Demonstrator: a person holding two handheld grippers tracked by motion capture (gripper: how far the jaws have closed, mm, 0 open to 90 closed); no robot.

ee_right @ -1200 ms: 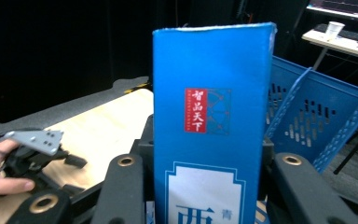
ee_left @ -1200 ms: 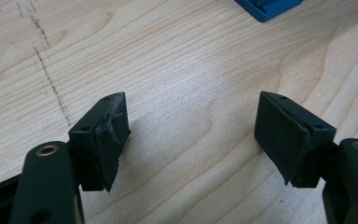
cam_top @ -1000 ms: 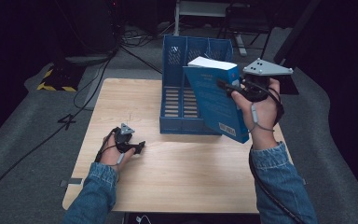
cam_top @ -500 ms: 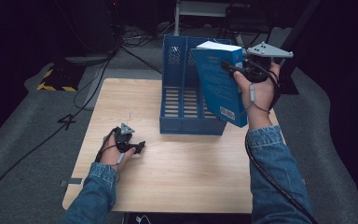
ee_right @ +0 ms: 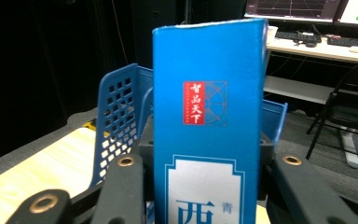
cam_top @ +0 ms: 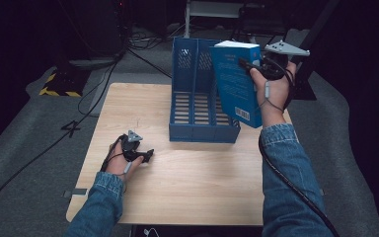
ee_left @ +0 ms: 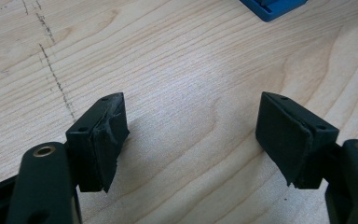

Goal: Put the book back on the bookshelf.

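A thick blue book (cam_top: 237, 84) hangs upright in the air, over the right compartment of a blue file rack (cam_top: 197, 98) at the table's back. My right gripper (cam_top: 250, 66) is shut on the book's spine, held from the right side. In the right gripper view the spine (ee_right: 209, 130) rises between the two black jaws, with a red label and white panel on it, and the rack's perforated wall (ee_right: 119, 126) stands behind. My left gripper (cam_top: 145, 155) rests low over the wooden table (cam_top: 202, 177) at the left, open; its pads (ee_left: 109, 135) have only bare wood between them.
The rack has two compartments with slotted floors. Cables and a yellow-black striped block (cam_top: 56, 84) lie on the grey floor left of the table. A desk with monitors and a chair (ee_right: 349, 116) stands far behind the rack.
My right gripper has carried the book up and back toward the rack, turning it from tilted to nearly upright. The left hand has stayed where it was.
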